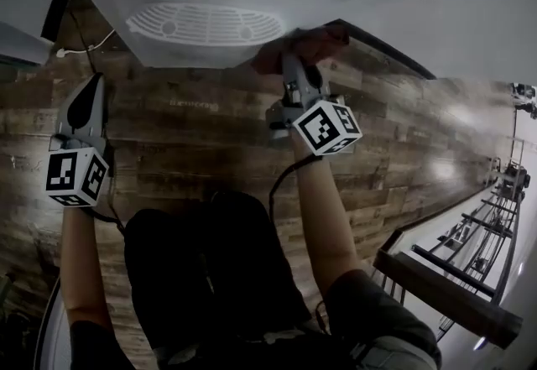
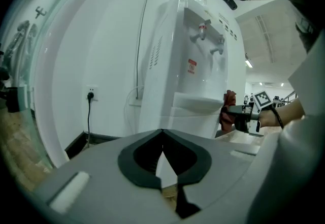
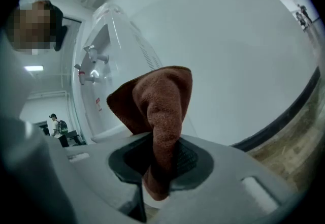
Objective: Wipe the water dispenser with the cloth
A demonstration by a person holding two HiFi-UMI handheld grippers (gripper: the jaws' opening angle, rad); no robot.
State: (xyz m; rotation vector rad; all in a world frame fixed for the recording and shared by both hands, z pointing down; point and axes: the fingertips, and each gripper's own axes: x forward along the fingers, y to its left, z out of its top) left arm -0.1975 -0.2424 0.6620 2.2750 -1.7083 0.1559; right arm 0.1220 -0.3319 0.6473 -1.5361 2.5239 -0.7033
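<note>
While the right tool (image 1: 295, 66) is pinching a rust-brown terry cloth (image 3: 158, 111) tight between its jaws, the cloth sits bunched right up against the white water dispenser (image 2: 200, 60), at the corner of its drip tray (image 1: 205, 24). The left tool (image 2: 163, 153) hangs over the wood-look floor (image 1: 210, 142), jaws pressed together with nothing in them. There's a red label (image 2: 192, 66) on the dispenser's front under the two taps (image 2: 204, 32), but the print's too small to read. A black cord (image 2: 89, 116) runs down from the wall socket (image 2: 92, 91) beside the dispenser.
</note>
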